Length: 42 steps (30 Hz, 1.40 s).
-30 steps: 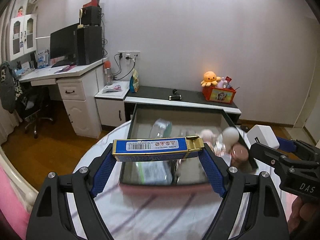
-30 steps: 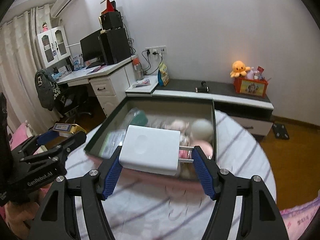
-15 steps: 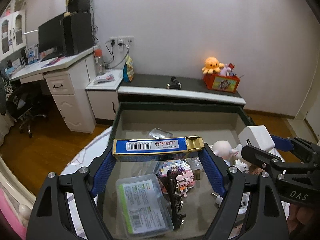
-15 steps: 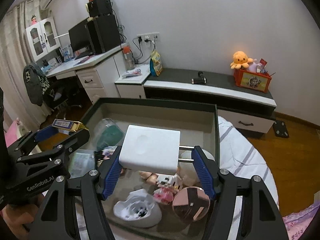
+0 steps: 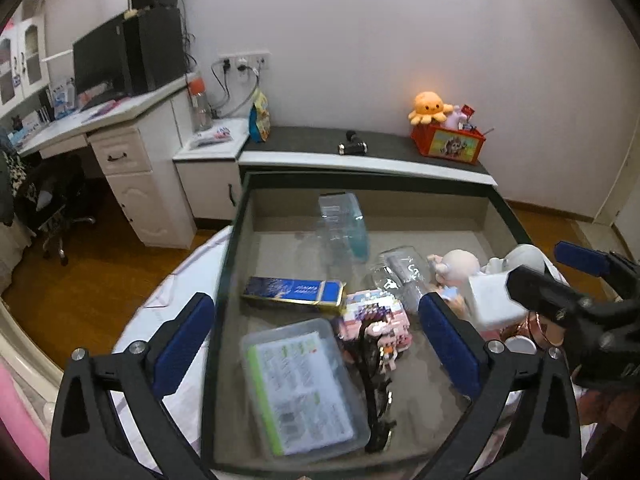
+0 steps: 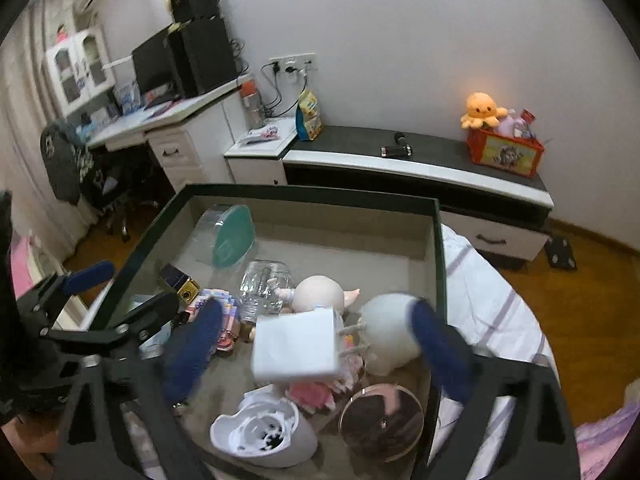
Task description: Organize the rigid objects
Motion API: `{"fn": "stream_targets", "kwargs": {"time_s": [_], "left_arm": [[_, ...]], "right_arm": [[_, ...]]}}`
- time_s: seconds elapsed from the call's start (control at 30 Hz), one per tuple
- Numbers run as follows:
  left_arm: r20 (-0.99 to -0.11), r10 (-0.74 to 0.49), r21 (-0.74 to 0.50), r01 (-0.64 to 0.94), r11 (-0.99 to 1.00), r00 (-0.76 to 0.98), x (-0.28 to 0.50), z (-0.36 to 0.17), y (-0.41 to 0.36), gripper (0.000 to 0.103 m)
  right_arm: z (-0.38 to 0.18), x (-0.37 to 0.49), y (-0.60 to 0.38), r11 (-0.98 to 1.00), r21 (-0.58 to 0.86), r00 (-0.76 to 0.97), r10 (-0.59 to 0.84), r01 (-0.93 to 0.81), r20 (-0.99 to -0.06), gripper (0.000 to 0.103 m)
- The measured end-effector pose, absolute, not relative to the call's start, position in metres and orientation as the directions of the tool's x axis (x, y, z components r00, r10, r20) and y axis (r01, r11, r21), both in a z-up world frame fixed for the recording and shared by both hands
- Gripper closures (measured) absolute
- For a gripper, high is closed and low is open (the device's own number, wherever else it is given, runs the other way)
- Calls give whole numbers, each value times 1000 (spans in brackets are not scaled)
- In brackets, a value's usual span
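Both my tools, left (image 5: 316, 336) and right (image 6: 312, 344), gape released; blue box (image 5: 294, 290) and, blurrily, white charger (image 6: 296, 350) lie in the tray (image 6: 438, 280).

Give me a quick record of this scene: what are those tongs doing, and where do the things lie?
Left tongs: open, empty, over the bin
Right tongs: open, blurred, gripping nothing
Blue box: lying flat on the bin floor
White charger: loose, over the toy pile
Bin: dark rim, crowded inside
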State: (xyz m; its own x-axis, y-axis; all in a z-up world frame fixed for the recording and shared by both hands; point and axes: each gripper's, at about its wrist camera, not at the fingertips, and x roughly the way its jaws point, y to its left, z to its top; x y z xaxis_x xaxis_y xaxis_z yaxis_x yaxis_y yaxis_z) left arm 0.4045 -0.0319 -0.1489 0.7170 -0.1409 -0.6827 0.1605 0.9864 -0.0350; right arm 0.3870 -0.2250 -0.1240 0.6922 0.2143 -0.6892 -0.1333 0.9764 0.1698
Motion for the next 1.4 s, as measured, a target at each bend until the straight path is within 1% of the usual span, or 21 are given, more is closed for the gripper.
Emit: {"fn": "stream_targets", "kwargs": {"time_s": [0.23, 0.57, 0.67, 0.97, 1.07, 1.23, 1.4], "left_arm": [[-614, -131, -49, 128, 991, 779, 344, -117, -10, 0], [-508, -121, -36, 120, 992, 853, 223, -60, -5, 0], [-475, -125, -43, 119, 992, 871, 189, -45, -5, 0], [-386, -116, -47, 106, 993, 915, 105, -21, -9, 0], [-369, -105, -43, 96, 994, 923, 80, -18, -8, 0], [-366, -95, -33, 89, 995, 926, 46, -20, -6, 0], [-360, -89, -26, 85, 996, 929, 22, -18, -1, 0]], "right_arm": [[-90, 332, -222, 969, 220, 763, 223, -108, -607, 0], [-49, 211, -224, 977, 206, 848, 153, -53, -508, 0], [-39, 173, -224, 984, 178, 864, 117, -32, -489, 0], [-23, 88, -225, 991, 131, 899, 57, 1, -434, 0], [-21, 63, -223, 993, 116, 905, 36, 15, -423, 0], [-21, 22, -218, 994, 109, 918, 26, 19, -396, 0], [-18, 4, -208, 996, 92, 923, 34, 1, -383, 0]]}}
